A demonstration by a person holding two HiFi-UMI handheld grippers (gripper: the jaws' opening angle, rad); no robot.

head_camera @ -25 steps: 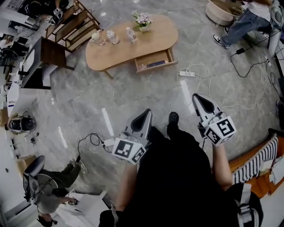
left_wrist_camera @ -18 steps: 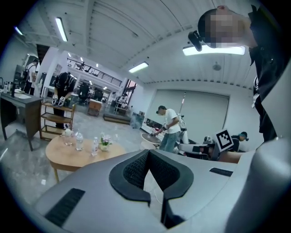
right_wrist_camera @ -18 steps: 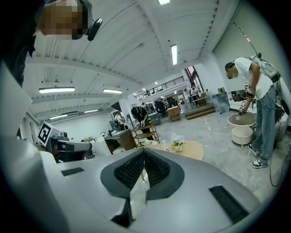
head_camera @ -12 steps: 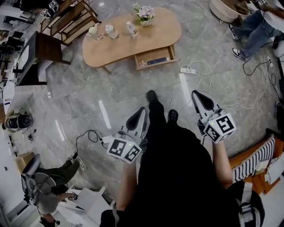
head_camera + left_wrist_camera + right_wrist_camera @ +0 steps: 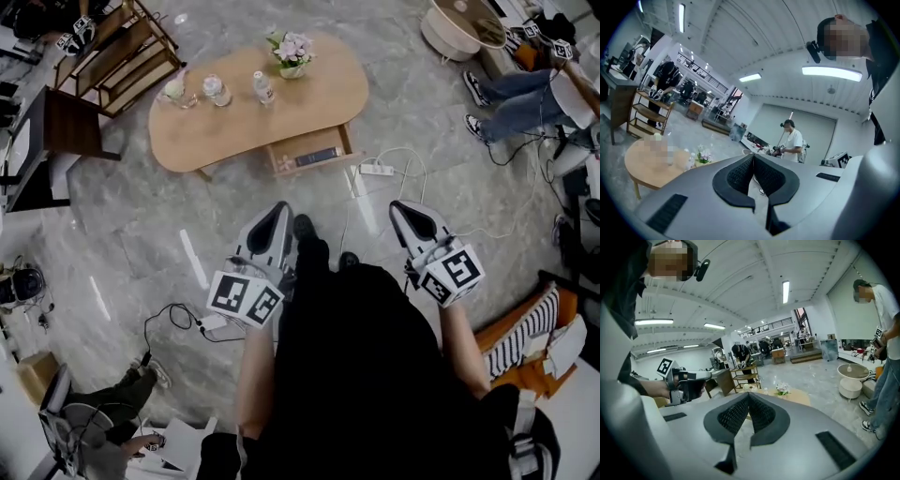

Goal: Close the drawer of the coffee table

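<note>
The drawer (image 5: 310,156) is hanging open from the table's (image 5: 234,122) near edge, upper middle of the frame, its long axis running left to right. The left gripper (image 5: 277,209) is pointing at it from just below and is nearer. The right gripper (image 5: 402,207) is sitting off to the lower right. Both are pinched shut, holding nothing.

**A:** The coffee table (image 5: 234,117) is standing ahead of you, its drawer (image 5: 309,156) sticking out of the near side.

**B:** On it, the bottles (image 5: 216,90) are standing at the left, and the flower pot (image 5: 292,52) is sitting right of them. The shelf unit (image 5: 122,56) is standing beyond the table's left end. The power strip (image 5: 377,170) is lying on the floor (image 5: 122,225) just right of the drawer.
</note>
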